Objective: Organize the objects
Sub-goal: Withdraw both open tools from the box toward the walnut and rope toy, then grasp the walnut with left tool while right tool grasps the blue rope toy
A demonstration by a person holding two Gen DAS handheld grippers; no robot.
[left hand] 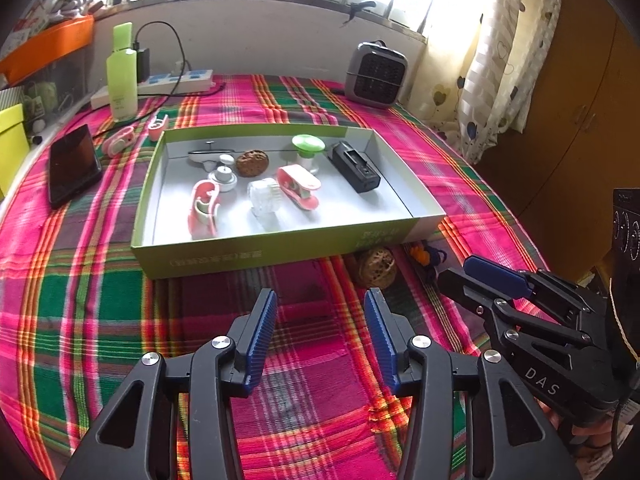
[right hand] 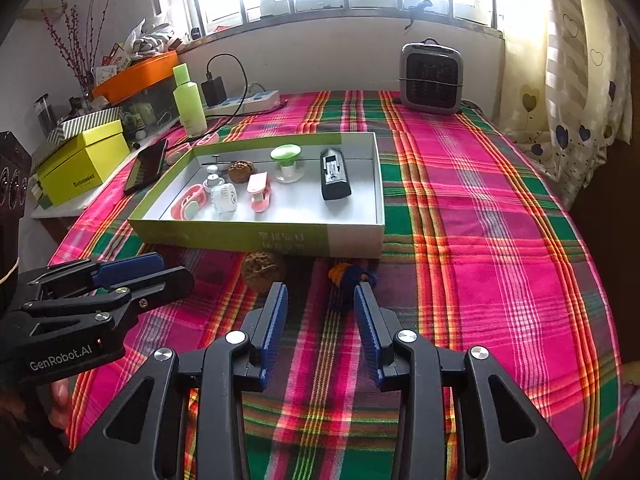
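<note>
Both tilt down, jaws apart, empty — left hand-held gripper (left hand: 320, 300), right hand-held gripper (right hand: 320, 294).

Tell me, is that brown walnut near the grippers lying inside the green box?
No, the walnut lies on the plaid cloth just outside the front wall of the green box.

The right gripper (left hand: 460, 276) body is marked "DAS". The left gripper (right hand: 160, 268) body is marked "GenRobot.AI". Print on the box (right hand: 280, 240) front wall and on the yellow box (right hand: 80, 176) is too small to read.
</note>
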